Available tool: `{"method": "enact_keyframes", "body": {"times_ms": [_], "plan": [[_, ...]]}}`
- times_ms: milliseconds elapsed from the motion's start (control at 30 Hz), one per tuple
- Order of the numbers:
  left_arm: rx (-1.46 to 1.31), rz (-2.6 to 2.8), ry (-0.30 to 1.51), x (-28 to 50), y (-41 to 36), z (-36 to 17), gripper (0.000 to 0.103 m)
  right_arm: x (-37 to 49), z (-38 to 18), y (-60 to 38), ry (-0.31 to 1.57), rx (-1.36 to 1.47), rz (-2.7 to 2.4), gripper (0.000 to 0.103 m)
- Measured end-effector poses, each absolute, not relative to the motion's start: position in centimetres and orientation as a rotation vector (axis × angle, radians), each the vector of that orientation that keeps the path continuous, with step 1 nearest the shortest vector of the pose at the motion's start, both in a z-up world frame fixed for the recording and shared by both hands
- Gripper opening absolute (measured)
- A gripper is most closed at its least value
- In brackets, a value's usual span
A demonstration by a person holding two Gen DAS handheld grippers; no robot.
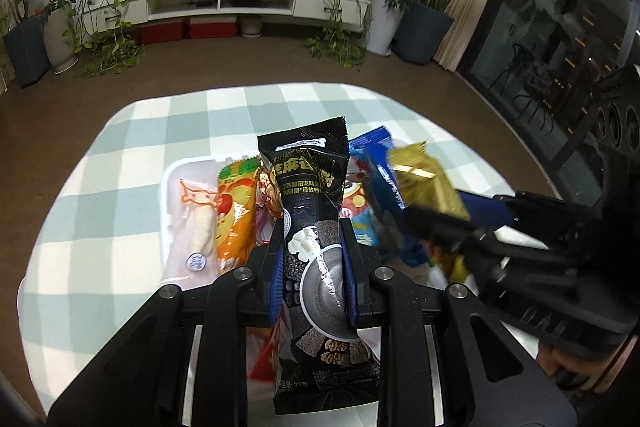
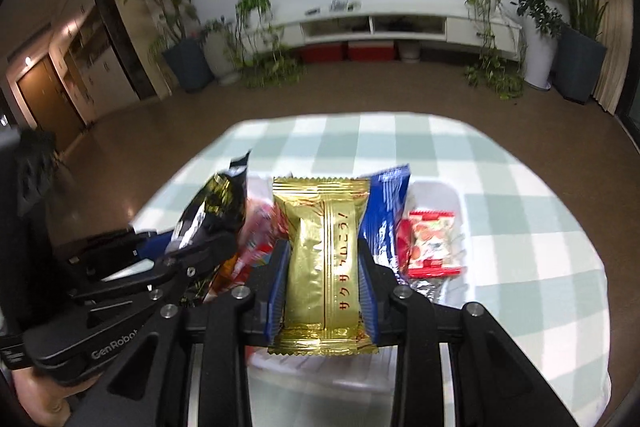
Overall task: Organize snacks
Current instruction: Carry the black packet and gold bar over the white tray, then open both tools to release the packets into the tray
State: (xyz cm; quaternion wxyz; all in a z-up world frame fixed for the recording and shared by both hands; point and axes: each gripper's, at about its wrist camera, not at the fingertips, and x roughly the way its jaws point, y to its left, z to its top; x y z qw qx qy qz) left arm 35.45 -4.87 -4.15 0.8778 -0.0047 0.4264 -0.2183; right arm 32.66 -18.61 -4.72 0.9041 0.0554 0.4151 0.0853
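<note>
Left wrist view: left tongs [image 1: 312,267] pinching a tall black sachet [image 1: 316,227] across its middle, held upright. Glossy black wrapper, yellow characters near the top, a bowl of grey paste, white dollop and brown cubes printed lower down, crimped top edge. Beyond and below the tongs sits a white tray [image 1: 170,187] on the green-and-white checked table [image 1: 120,147], holding an orange fruit-print packet [image 1: 236,215] and a pale pink one [image 1: 192,223] to the left of the tongs, and a blue packet [image 1: 384,179] to the right.

Right wrist view: right tongs [image 2: 324,283] clamped on a gold foil packet [image 2: 320,259], flat face to camera, red katakana down a ribbed centre seam, serrated ends. Just right of those tongs, a red strawberry-print packet [image 2: 432,243] lies in the tray.
</note>
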Motion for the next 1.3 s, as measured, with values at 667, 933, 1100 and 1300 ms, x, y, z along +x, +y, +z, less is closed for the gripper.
{"method": "enact_keyframes", "body": {"times_ms": [667,933,1100,1300], "plan": [[-0.008,-0.433,0.929,37.0,-5.2,-10.2,0.024,34.4,-10.3,-18.9,0.920,0.089,0.157,0.035],[0.005,-0.419,0.934,37.1,-5.1,-9.7,0.031,33.9,-9.4,-19.4,0.915,0.109,0.143,0.040],[0.009,-0.384,0.910,36.5,-4.6,-8.9,0.051,33.3,-8.4,-19.6,0.881,0.092,0.133,0.040],[0.035,-0.377,0.859,34.5,-4.3,-6.9,0.066,31.8,-6.8,-19.9,0.819,0.103,0.123,0.043]]}}
